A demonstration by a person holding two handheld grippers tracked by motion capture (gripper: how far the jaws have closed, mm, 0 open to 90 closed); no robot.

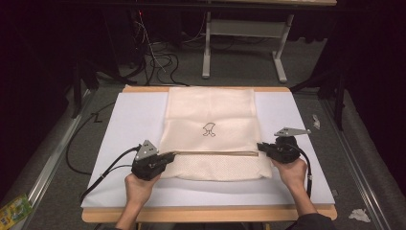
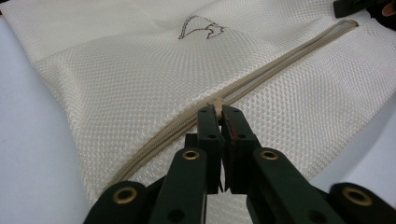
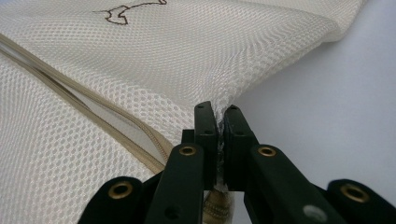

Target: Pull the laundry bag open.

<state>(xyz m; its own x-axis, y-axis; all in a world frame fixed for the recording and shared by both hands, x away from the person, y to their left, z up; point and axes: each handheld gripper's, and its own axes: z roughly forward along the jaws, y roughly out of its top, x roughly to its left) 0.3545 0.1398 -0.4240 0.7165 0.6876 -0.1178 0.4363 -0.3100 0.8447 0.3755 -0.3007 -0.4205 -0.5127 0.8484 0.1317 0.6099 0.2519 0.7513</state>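
A cream mesh bag [image 1: 210, 115] with a small dark emblem [image 1: 209, 129] lies flat on the white sheet [image 1: 129, 124]. A tan zipper [image 1: 215, 153] runs across its near part. My left gripper [image 1: 172, 155] is at the zipper's left end, and in the left gripper view it [image 2: 219, 112] is shut on the zipper pull [image 2: 217, 103]. My right gripper [image 1: 261, 146] is at the bag's right edge by the zipper's other end. In the right gripper view it [image 3: 217, 112] is shut on a pinch of the mesh [image 3: 163, 60], with the partly parted zipper [image 3: 116, 121] to its left.
The sheet covers a wooden table [image 1: 206, 214]. Black cables [image 1: 91, 163] trail off the left side onto the floor. A white table frame [image 1: 244, 28] stands behind. Paper scraps [image 1: 359, 214] lie on the floor at right, and a green packet [image 1: 14, 208] lies at bottom left.
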